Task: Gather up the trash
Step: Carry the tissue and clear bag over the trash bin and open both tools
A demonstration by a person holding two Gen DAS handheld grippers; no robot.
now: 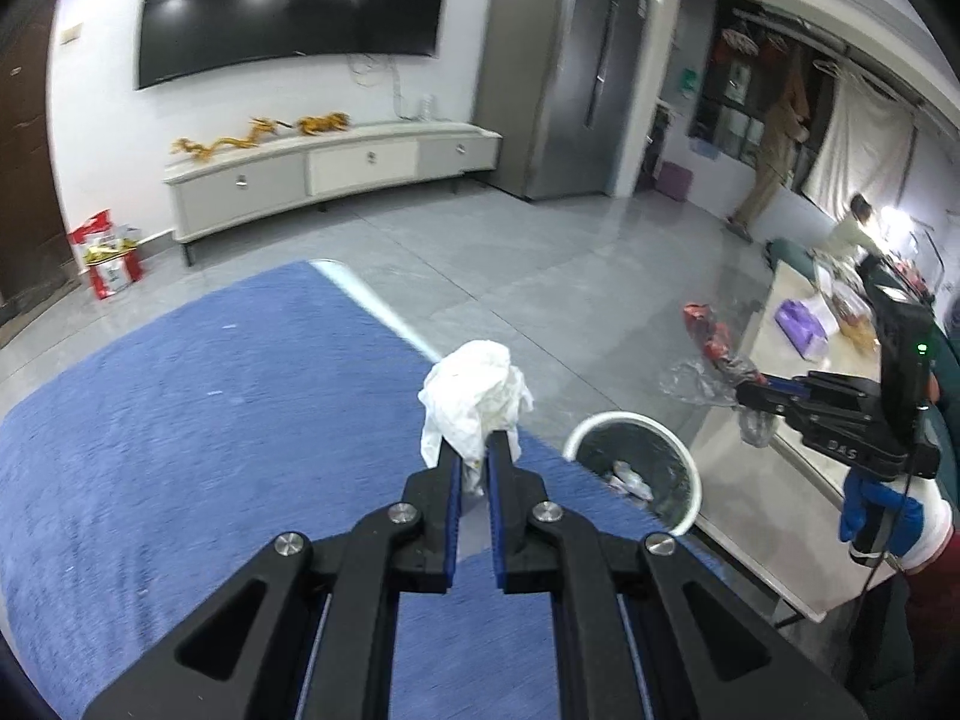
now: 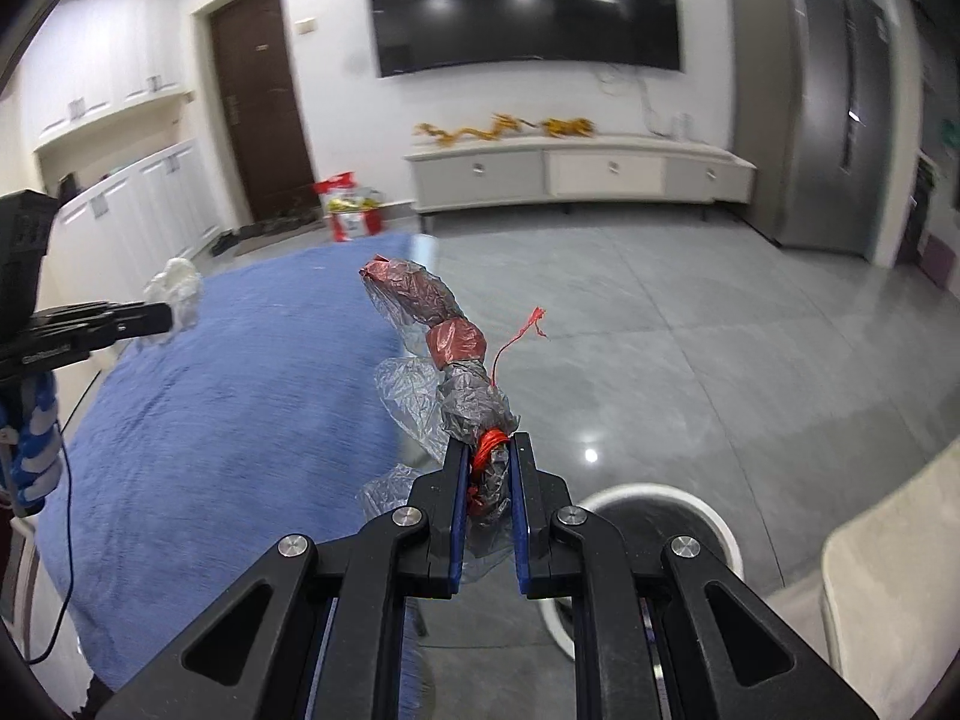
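My left gripper (image 1: pixel 474 450) is shut on a crumpled white tissue (image 1: pixel 474 396) and holds it in the air above the blue surface, left of the white round trash bin (image 1: pixel 690 468). The bin holds some crumpled plastic (image 1: pixel 627 477). My right gripper (image 2: pixel 487 450) is shut on a twisted bundle of clear and red plastic wrap (image 2: pixel 447 336) tied with red string, held just above and left of the bin (image 2: pixel 726 534). The right gripper (image 1: pixel 750 393) and its bundle (image 1: pixel 714 354) show in the left wrist view. The left gripper (image 2: pixel 168 318) with the tissue (image 2: pixel 177 291) shows in the right wrist view.
A blue cloth-covered surface (image 1: pixel 180 420) lies under both grippers. A pale table (image 1: pixel 780 480) stands right of the bin with a purple box (image 1: pixel 798 324) on it. A grey tiled floor (image 2: pixel 720 330), a TV cabinet (image 2: pixel 576 174), a fridge (image 1: pixel 564 72) and two people (image 1: pixel 774 144) are farther off.
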